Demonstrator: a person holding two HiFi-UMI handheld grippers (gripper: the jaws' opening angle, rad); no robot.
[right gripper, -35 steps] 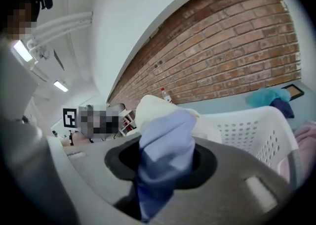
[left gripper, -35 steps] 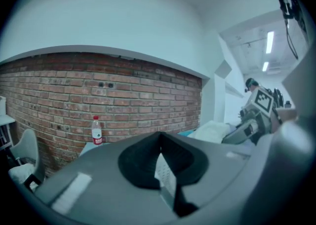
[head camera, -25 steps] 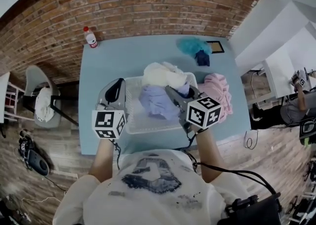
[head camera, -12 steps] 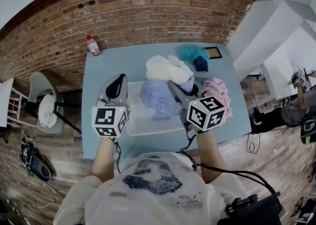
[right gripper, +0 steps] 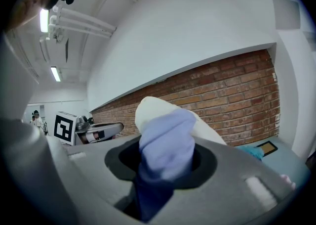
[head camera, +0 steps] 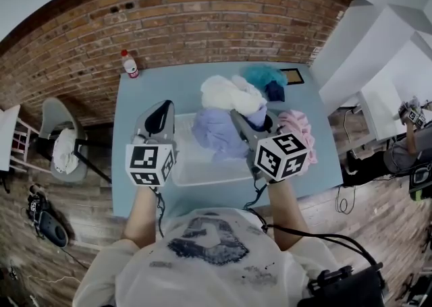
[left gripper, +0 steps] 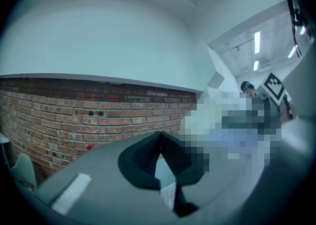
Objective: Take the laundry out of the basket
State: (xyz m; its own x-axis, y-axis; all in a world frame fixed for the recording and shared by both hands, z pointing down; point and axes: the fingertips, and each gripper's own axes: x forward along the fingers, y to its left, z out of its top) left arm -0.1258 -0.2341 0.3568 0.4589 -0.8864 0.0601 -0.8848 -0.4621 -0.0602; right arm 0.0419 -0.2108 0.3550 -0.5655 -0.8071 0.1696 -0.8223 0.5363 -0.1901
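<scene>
A white mesh laundry basket [head camera: 196, 172] stands on the light-blue table [head camera: 145, 96]. My right gripper [head camera: 244, 125] is shut on a lavender garment [head camera: 217, 135], which hangs from the jaws over the basket. In the right gripper view the lavender garment [right gripper: 165, 147] fills the gap of the right gripper [right gripper: 163, 167]. A cream garment [head camera: 228, 93] rides on its far side, seen as a cream garment [right gripper: 150, 106] behind the lavender one. My left gripper [head camera: 157, 118] hovers over the basket's left rim; in its own view the left gripper [left gripper: 159, 139] is shut on nothing.
On the table beyond the basket lie a teal cloth [head camera: 262, 74], a dark blue cloth [head camera: 275, 89] and a small framed tablet [head camera: 295, 75]. A pink garment [head camera: 298, 131] lies right of the basket. A bottle [head camera: 129, 64] stands at the far left corner. A chair [head camera: 62, 145] is left of the table.
The right gripper has lifted the lavender garment a little up and away, with the cream piece moving along. The left gripper has hardly moved.
</scene>
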